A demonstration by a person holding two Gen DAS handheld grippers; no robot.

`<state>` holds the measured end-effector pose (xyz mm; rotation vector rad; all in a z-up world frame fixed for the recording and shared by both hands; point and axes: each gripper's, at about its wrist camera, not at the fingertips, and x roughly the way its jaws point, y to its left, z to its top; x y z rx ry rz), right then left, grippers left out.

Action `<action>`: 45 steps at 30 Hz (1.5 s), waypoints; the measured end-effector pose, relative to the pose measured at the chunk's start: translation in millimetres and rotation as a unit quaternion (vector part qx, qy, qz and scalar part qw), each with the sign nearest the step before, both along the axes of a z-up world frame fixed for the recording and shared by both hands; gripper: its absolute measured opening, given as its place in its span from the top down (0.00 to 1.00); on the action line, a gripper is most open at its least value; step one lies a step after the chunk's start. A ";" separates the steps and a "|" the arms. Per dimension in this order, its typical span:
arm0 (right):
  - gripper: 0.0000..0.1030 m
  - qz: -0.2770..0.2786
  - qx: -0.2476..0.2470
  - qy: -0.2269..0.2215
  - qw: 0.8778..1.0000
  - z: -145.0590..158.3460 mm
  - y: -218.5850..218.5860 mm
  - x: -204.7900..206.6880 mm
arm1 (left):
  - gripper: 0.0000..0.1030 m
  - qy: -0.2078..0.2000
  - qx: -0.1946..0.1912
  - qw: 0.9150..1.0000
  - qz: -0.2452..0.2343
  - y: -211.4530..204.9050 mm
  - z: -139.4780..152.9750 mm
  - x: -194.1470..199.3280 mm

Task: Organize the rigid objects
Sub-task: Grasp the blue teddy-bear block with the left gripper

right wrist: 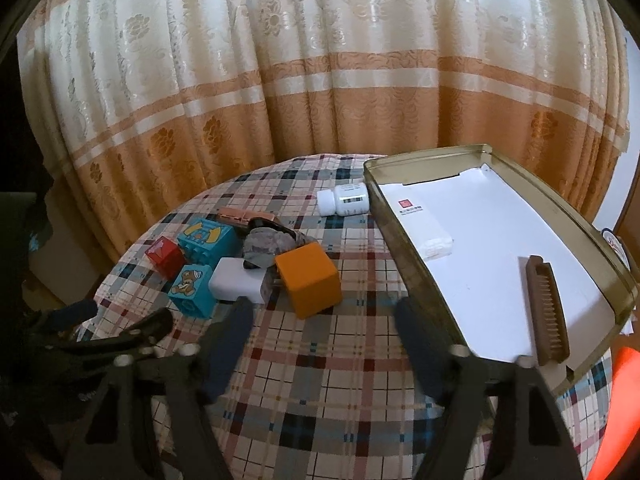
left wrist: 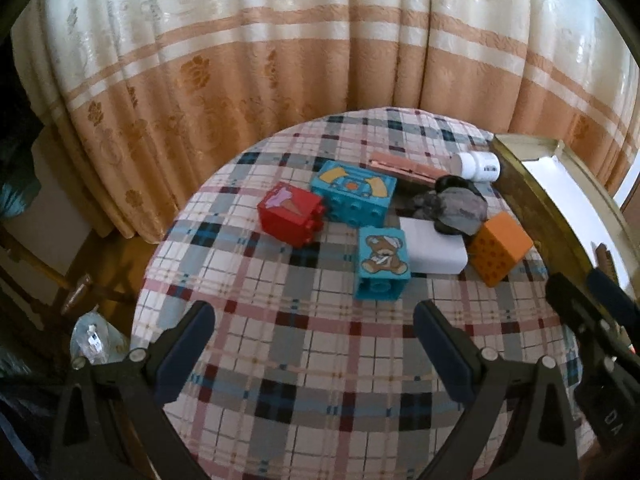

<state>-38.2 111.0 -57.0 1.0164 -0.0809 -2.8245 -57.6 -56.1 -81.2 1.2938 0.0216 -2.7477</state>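
While both grippers hover over the plaid table with jaws apart and nothing between them, the orange block and other toys sit clustered beside the tin tray, where a brush already lies sorted.

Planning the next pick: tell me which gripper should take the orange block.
Right. The right gripper is open, empty, just short of the orange block, beside the tin tray. The left gripper faces the teddy block.
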 end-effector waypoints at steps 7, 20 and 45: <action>0.57 0.005 -0.011 -0.024 1.000 -9.9 4.1 -5.1 | 0.13 -0.017 0.022 1.000 -0.011 6.9 -6.6 -24.2; 0.56 0.014 -0.020 -0.050 0.998 -20.1 7.0 -14.9 | 0.41 -0.051 0.033 0.998 -0.027 22.1 -27.7 -46.1; 0.30 0.047 0.046 -0.042 0.997 -26.9 -20.4 -61.6 | 0.70 -0.002 0.056 0.997 -0.049 2.2 -7.4 -27.5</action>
